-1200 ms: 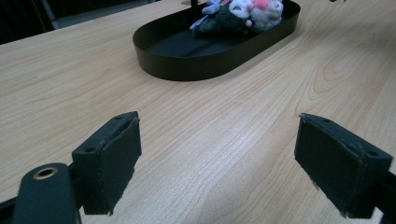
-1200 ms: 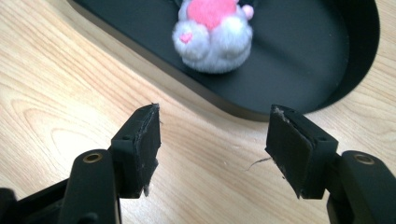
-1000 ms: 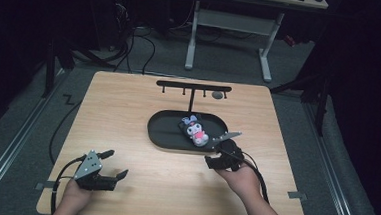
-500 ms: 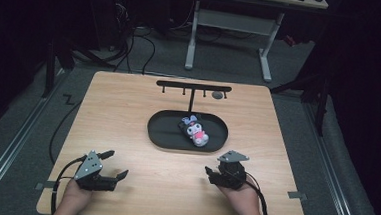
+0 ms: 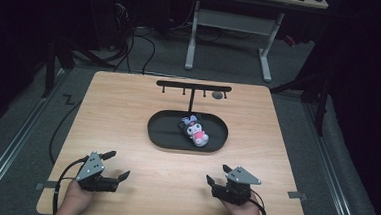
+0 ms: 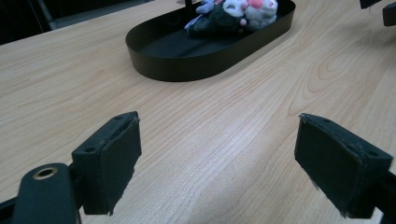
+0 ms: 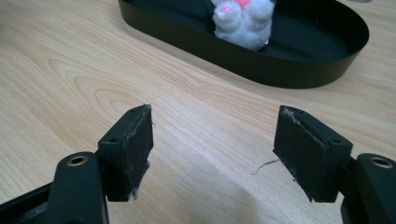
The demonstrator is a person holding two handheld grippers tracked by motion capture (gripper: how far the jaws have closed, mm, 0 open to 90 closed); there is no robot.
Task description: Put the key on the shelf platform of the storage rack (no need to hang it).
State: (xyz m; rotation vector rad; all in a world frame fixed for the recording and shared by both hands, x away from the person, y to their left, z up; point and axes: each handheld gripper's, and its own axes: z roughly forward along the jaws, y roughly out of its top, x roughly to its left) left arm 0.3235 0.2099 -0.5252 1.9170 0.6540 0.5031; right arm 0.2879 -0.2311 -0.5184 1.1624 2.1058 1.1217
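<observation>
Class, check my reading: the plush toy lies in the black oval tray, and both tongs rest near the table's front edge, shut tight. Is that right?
Not quite. The plush toy does lie in the black oval tray, but both tongs, left and right, are open: each gripper view shows bare table between wide-apart jaws.

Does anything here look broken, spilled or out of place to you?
Little stands out. The plush toy lies on its side in the black tray, not upright. In the right gripper view, the right claw has frayed pads, with a loose thread beside one. Nothing is spilled.
</observation>
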